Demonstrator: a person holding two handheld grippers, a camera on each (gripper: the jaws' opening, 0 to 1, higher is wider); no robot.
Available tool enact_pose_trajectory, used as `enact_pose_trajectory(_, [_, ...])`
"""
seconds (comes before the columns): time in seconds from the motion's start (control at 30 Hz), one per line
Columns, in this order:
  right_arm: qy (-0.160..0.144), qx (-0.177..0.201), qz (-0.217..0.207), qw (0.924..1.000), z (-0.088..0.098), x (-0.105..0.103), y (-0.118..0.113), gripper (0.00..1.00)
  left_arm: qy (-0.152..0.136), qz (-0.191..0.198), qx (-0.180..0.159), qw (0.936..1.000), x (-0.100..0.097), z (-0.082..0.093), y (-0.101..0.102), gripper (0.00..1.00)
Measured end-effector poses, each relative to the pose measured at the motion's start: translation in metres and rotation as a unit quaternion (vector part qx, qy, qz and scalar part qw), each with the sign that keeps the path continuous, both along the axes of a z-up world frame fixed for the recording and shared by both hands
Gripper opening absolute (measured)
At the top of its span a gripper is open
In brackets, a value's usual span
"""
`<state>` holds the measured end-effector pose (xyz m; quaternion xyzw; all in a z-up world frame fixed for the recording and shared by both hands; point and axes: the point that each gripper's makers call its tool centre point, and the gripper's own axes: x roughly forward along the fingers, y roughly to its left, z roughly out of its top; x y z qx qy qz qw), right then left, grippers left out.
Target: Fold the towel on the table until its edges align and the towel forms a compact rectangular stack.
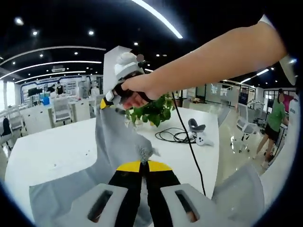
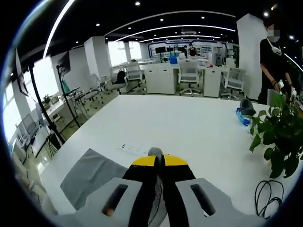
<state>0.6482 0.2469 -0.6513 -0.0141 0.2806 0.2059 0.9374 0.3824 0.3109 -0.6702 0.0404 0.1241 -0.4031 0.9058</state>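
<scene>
With no writing legible, both grippers' fingers (image 1: 143, 166) (image 2: 159, 163) clench the grey towel (image 1: 113, 142).

Open-plan office: rows of white desks (image 2: 161, 78), swivel chairs (image 2: 189, 73), monitors, ceiling light strips (image 1: 156, 18).

In the left gripper view, the white table (image 1: 52, 151) lies bare and open to the left. The far right is blocked by a potted plant (image 1: 154, 111), a coiled black cable (image 1: 177, 136) and a grey controller (image 1: 198, 132). In the right gripper view, the table's broad middle is open; 1 plant (image 2: 277, 137) and a cable (image 2: 267, 196) crowd the right edge, with a blue object (image 2: 244, 116) far right.
</scene>
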Motion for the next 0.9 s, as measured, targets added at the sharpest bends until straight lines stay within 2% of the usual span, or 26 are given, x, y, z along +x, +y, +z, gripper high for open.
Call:
enact_pose_trajectory(0.07, [-0.003, -0.022, 0.01, 0.9997, 0.001, -0.002, 0.012, 0.01, 0.001, 0.008, -0.007, 0.9999, 0.0, 0.001, 0.011, 0.02])
enact_pose_trajectory(0.37, [0.004, -0.021, 0.025, 0.9995, 0.0, -0.001, 0.067, 0.01, 0.002, 0.035, -0.019, 0.9992, -0.003, -0.002, 0.052, 0.02])
enact_pose_trajectory(0.67, [0.011, -0.016, 0.046, 0.9987, -0.006, -0.002, 0.122, 0.01, -0.011, 0.06, 0.003, 0.9982, -0.009, -0.013, 0.098, 0.02])
enact_pose_trajectory(0.9, [0.011, -0.02, 0.064, 0.9977, -0.008, -0.004, 0.161, 0.01, -0.008, 0.088, 0.0, 0.9961, -0.009, -0.021, 0.135, 0.02])
